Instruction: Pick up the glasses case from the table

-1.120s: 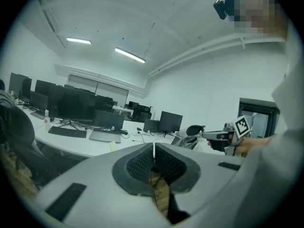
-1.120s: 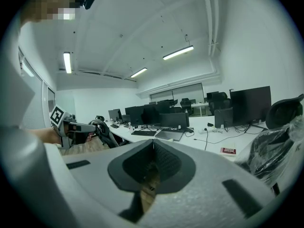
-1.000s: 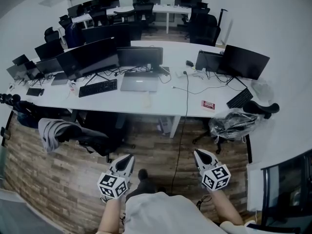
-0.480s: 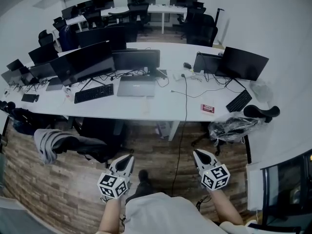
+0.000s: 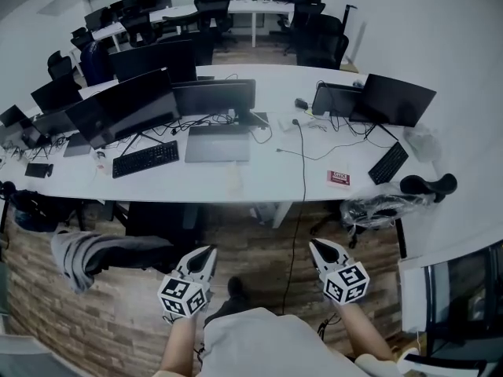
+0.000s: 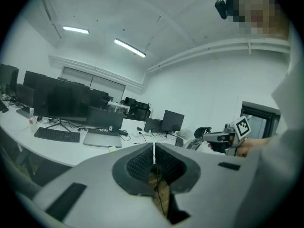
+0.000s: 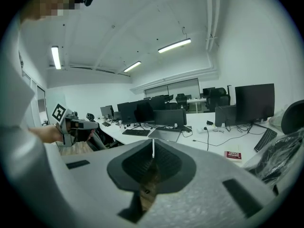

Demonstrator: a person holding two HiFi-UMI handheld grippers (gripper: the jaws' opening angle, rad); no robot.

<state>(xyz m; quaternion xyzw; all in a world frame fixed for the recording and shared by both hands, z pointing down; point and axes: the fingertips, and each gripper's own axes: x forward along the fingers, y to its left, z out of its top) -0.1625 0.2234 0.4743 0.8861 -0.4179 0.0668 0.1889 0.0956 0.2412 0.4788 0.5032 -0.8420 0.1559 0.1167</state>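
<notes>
Head view looks down on two grey grippers held low over the wooden plank floor point(image 5: 118, 305), short of one long white table point(image 5: 267, 175). The left gripper point(image 5: 206, 252) has its jaws pressed together on nothing, and the right gripper point(image 5: 317, 247) is likewise closed and empty. On the table lie two keyboards, a black keyboard point(image 5: 145, 159) at the left and a second black keyboard point(image 5: 388, 163) at the right, one closed grey laptop point(image 5: 216, 144) and one red-and-white box point(image 5: 339, 177). One small pale oblong point(image 5: 233, 177) just in front of the laptop, near the table's front edge, may be the glasses case; it is too small to be sure. Both grippers are well apart from it.
</notes>
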